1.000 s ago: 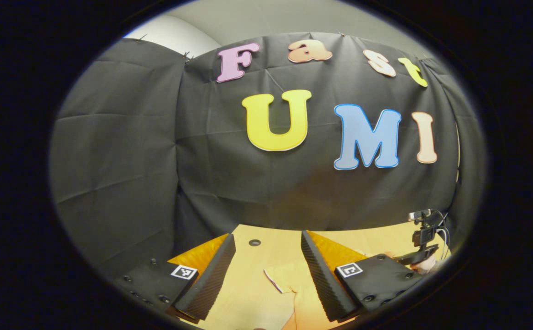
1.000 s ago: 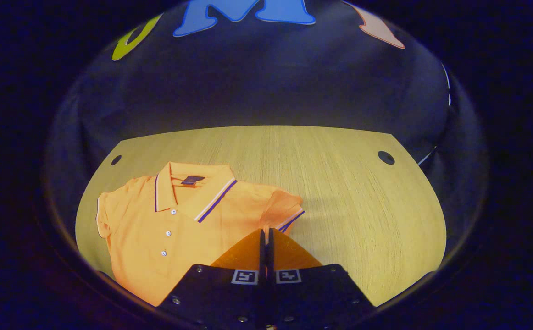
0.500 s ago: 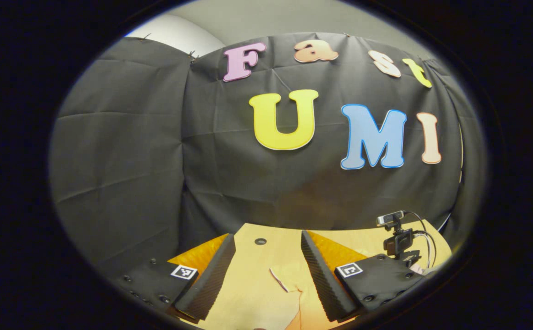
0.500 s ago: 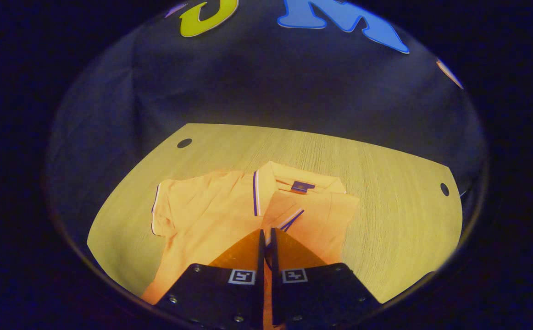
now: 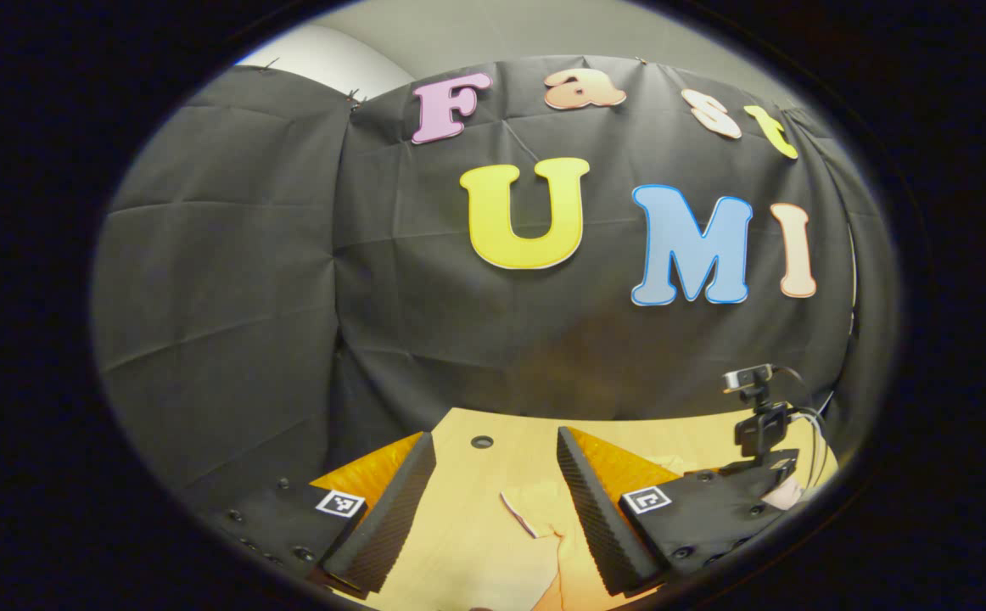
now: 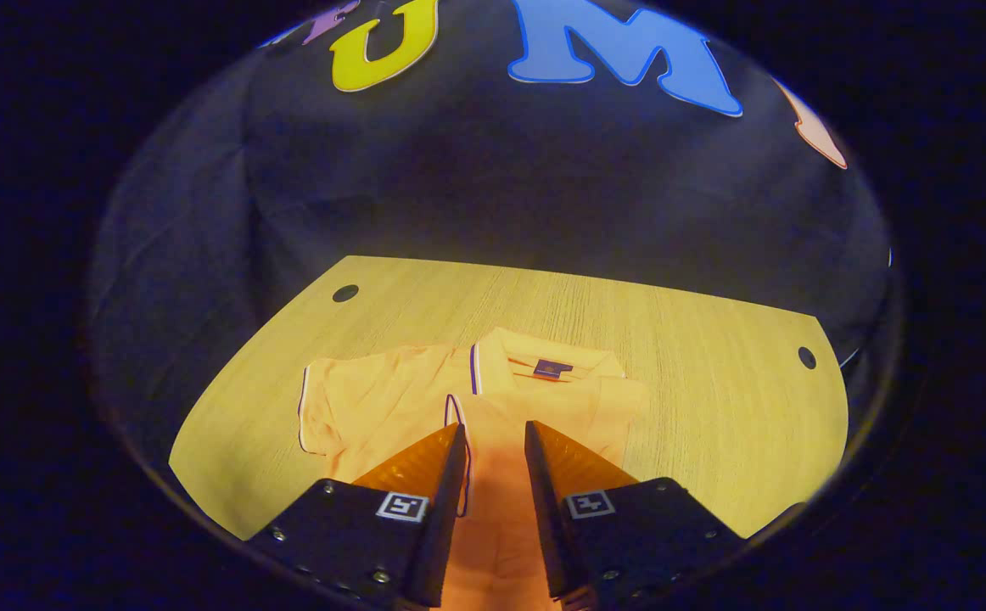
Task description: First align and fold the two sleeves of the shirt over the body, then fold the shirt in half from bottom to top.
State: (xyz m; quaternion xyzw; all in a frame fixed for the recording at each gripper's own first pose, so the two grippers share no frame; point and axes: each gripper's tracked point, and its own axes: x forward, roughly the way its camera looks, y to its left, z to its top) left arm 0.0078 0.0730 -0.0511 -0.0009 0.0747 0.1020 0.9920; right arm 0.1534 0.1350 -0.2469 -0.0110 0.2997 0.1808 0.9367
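Fingers of left gripper (image 5: 493, 501) spread wide, nothing btwn them, over pale wooden table (image 5: 467, 509) w/ an edge of orange short-sleeved polo shirt (image 5: 544, 530) below. Right gripper view: right gripper (image 6: 493, 462) parted, right sleeve (image 6: 480, 424) lying folded over body, left sleeve (image 6: 349, 407) flat, spread out. Judging: one sleeve done; next needs left gripper to pinch left cuff.

The shirt (image 6: 391, 399) lies flat on the desk (image 6: 714, 407) before my right gripper (image 6: 495, 441), one sleeve (image 6: 561, 416) folded over its body, collar (image 6: 544, 367) toward the booth wall.
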